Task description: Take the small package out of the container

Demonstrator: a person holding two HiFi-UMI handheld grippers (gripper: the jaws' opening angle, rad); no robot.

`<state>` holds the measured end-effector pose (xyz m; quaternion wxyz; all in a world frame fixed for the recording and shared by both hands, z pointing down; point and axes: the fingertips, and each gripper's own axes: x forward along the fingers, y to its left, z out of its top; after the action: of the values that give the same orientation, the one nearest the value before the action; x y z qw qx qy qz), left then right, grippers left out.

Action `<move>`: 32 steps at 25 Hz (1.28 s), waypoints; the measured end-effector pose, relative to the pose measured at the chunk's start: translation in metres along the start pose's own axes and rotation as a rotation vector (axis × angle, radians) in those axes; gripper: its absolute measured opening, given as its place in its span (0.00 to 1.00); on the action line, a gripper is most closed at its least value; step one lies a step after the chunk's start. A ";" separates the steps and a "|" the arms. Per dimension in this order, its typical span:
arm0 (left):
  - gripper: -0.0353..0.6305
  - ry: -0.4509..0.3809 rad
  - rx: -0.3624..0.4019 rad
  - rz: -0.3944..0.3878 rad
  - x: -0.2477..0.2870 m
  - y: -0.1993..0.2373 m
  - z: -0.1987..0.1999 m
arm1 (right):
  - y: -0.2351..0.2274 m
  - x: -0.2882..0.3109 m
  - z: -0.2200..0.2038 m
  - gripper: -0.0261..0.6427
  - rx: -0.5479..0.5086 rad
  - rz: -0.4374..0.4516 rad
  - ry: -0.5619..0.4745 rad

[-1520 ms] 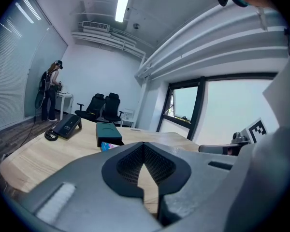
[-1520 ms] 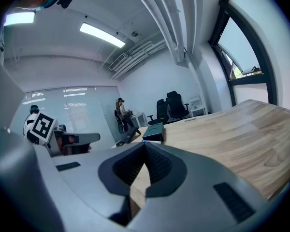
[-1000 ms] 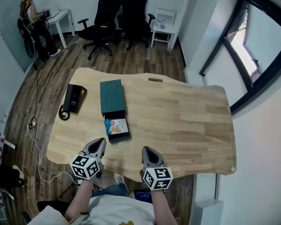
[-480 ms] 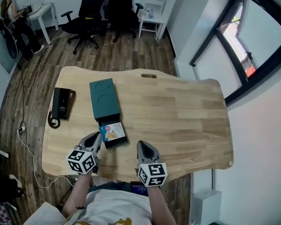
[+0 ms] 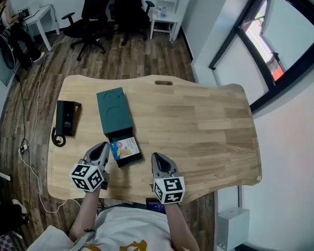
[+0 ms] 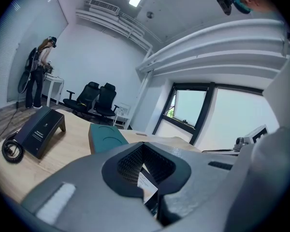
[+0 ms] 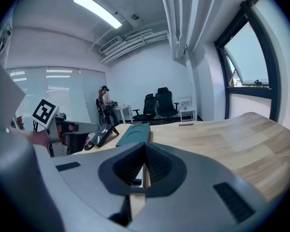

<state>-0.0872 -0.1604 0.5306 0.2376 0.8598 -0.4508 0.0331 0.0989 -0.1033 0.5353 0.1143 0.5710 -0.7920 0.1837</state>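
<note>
A black device (image 5: 67,120) lay at the far left of the table (image 5: 199,124). The small package (image 5: 124,147) sat in the pulled-out drawer (image 5: 130,159) of the teal container (image 5: 113,109), just beside my left gripper (image 5: 103,149), whose fingers were pressed together. My right gripper (image 5: 157,158), its fingers likewise together, was over bare wood.

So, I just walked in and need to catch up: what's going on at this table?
A person stands at the near edge of the wooden table with a gripper in each hand. The teal container has its black drawer slid out toward them, and the small colourful package lies in it, not yet taken out. The left gripper is shut and points at the drawer's left side. The right gripper, also shut and empty, hovers to the drawer's right.
</note>
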 end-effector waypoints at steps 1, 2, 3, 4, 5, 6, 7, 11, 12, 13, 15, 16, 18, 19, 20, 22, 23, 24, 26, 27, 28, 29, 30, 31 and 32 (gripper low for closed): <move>0.06 -0.007 0.001 0.002 0.000 0.001 0.003 | 0.001 0.003 0.003 0.04 -0.007 0.006 -0.005; 0.06 -0.014 0.003 0.005 -0.001 0.002 0.006 | 0.003 0.005 0.006 0.04 -0.017 0.012 -0.012; 0.06 -0.022 0.008 0.008 -0.001 0.002 0.009 | 0.004 0.007 0.010 0.04 -0.029 0.018 -0.021; 0.06 -0.032 0.014 0.011 -0.001 0.001 0.013 | 0.005 0.009 0.013 0.04 -0.038 0.024 -0.030; 0.06 -0.041 0.020 0.014 -0.002 0.001 0.016 | 0.005 0.010 0.016 0.04 -0.043 0.029 -0.038; 0.06 -0.049 0.026 0.016 -0.002 0.000 0.019 | 0.006 0.012 0.018 0.04 -0.044 0.033 -0.043; 0.06 -0.055 0.029 0.018 -0.003 0.000 0.022 | 0.007 0.013 0.019 0.04 -0.044 0.038 -0.047; 0.06 -0.069 0.024 0.026 -0.004 0.000 0.025 | 0.008 0.014 0.019 0.04 -0.049 0.054 -0.052; 0.06 -0.071 0.020 0.027 -0.003 0.000 0.025 | 0.008 0.015 0.020 0.04 -0.050 0.058 -0.053; 0.06 -0.071 0.016 0.026 -0.002 0.000 0.025 | 0.008 0.015 0.021 0.04 -0.051 0.061 -0.053; 0.06 -0.068 0.011 0.026 -0.002 0.000 0.025 | 0.009 0.015 0.023 0.04 -0.053 0.067 -0.053; 0.06 -0.067 0.010 0.027 -0.003 0.000 0.025 | 0.008 0.014 0.023 0.04 -0.054 0.067 -0.052; 0.06 -0.068 0.007 0.030 -0.004 0.000 0.024 | 0.006 0.013 0.021 0.04 -0.057 0.065 -0.049; 0.06 -0.069 0.005 0.033 -0.004 0.001 0.023 | 0.005 0.014 0.020 0.04 -0.059 0.064 -0.046; 0.05 -0.067 0.003 0.035 -0.004 0.002 0.021 | 0.004 0.014 0.018 0.04 -0.059 0.063 -0.042; 0.05 -0.058 -0.004 0.041 -0.003 0.004 0.016 | 0.003 0.015 0.013 0.04 -0.056 0.064 -0.032; 0.06 -0.052 -0.009 0.044 -0.003 0.006 0.013 | 0.003 0.015 0.009 0.04 -0.053 0.064 -0.026; 0.06 -0.047 -0.013 0.047 -0.003 0.007 0.009 | 0.002 0.015 0.006 0.04 -0.049 0.064 -0.018; 0.06 -0.032 -0.015 0.048 -0.003 0.008 0.001 | 0.002 0.016 0.000 0.04 -0.044 0.065 -0.004; 0.06 -0.020 -0.014 0.048 -0.002 0.009 -0.004 | 0.002 0.018 -0.003 0.04 -0.042 0.065 0.000; 0.06 -0.006 -0.014 0.047 -0.001 0.009 -0.009 | 0.002 0.019 -0.005 0.04 -0.040 0.066 0.004; 0.06 0.009 -0.015 0.047 -0.001 0.010 -0.016 | 0.002 0.020 -0.006 0.04 -0.036 0.067 0.006; 0.06 0.024 -0.018 0.048 -0.002 0.011 -0.022 | 0.003 0.021 -0.007 0.04 -0.032 0.070 0.007; 0.06 0.037 -0.023 0.050 -0.003 0.011 -0.028 | 0.004 0.022 -0.009 0.04 -0.028 0.075 0.009; 0.06 0.049 -0.029 0.053 -0.004 0.013 -0.034 | 0.005 0.023 -0.011 0.04 -0.027 0.080 0.013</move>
<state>-0.0943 -0.1484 0.5640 0.2598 0.8430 -0.4679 0.0537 0.0861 -0.1166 0.5533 0.1197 0.5361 -0.8158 0.1810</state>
